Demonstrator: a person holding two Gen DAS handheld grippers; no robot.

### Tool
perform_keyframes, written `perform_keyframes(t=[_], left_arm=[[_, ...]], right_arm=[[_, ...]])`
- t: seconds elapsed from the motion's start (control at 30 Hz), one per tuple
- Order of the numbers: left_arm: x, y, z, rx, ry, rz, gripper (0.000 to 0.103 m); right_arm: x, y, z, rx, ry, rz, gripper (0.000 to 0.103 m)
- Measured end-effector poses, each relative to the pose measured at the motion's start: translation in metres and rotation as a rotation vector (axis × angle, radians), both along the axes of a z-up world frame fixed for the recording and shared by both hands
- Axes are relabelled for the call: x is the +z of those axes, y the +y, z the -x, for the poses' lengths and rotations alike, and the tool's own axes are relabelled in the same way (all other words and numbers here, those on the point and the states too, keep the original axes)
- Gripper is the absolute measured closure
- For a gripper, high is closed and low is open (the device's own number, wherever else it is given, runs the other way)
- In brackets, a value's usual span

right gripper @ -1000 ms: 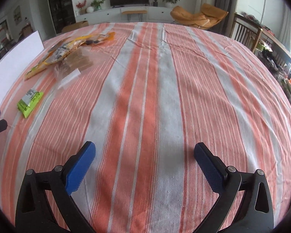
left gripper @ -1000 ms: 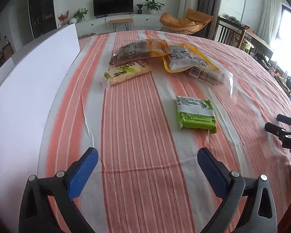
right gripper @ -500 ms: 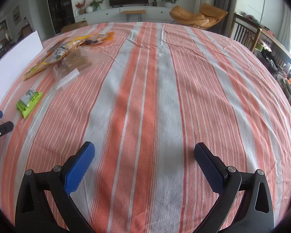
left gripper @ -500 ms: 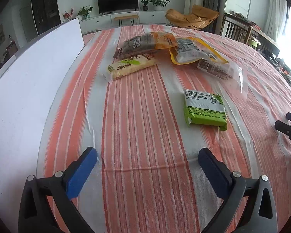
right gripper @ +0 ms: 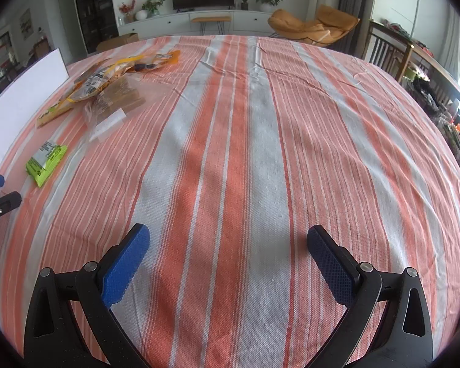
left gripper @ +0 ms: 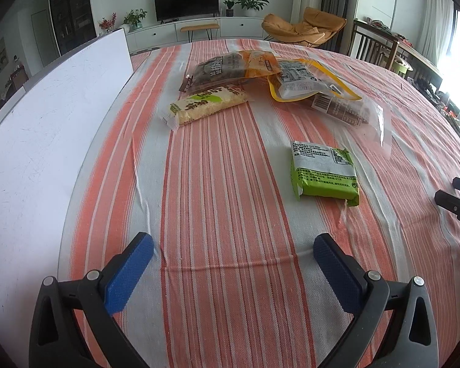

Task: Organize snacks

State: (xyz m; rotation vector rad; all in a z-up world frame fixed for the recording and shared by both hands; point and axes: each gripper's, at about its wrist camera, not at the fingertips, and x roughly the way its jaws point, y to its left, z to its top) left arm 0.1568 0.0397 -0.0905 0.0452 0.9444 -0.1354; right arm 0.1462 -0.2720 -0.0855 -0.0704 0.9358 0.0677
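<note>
Several snack packs lie on the striped tablecloth (left gripper: pixel 217 202). A green pack (left gripper: pixel 323 170) lies ahead and to the right of my left gripper (left gripper: pixel 233 248), which is open and empty. Farther off lie a pale rice-cracker pack (left gripper: pixel 207 106), a dark and orange bag (left gripper: pixel 230 69), a yellow-edged bag (left gripper: pixel 306 81) and a clear pack (left gripper: pixel 349 112). My right gripper (right gripper: pixel 228 240) is open and empty over bare cloth; the green pack (right gripper: pixel 47 163) and the other bags (right gripper: pixel 110 82) lie far to its left.
A white board (left gripper: pixel 46 141) stands along the table's left side, also showing in the right wrist view (right gripper: pixel 21 104). The right gripper's tips show at the left wrist view's right edge (left gripper: pixel 457 199). Chairs (right gripper: pixel 389 52) stand beyond the table's far right.
My left gripper has moved forward toward the snacks; the green pack and the pile appear closer and lower in its view. The right gripper has barely moved.
</note>
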Motion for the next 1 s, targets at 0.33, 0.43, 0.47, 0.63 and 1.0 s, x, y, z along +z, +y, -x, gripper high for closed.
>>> perform_keyframes(t=[0.33, 0.43, 0.47, 0.63, 1.0], left_arm=[[0.000, 0.000, 0.000, 0.000, 0.000, 0.000, 0.000], [0.000, 0.000, 0.000, 0.000, 0.000, 0.000, 0.000], [0.000, 0.000, 0.000, 0.000, 0.000, 0.000, 0.000], [0.000, 0.000, 0.000, 0.000, 0.000, 0.003, 0.000], [0.044, 0.033, -0.092, -0.014, 0.067, 0.126, 0.000]], right_arm=[[0.000, 0.000, 0.000, 0.000, 0.000, 0.000, 0.001], [0.000, 0.000, 0.000, 0.000, 0.000, 0.000, 0.001], [0.000, 0.000, 0.000, 0.000, 0.000, -0.001, 0.001], [0.000, 0.000, 0.000, 0.000, 0.000, -0.001, 0.001], [0.000, 0.000, 0.000, 0.001, 0.000, -0.006, 0.000]])
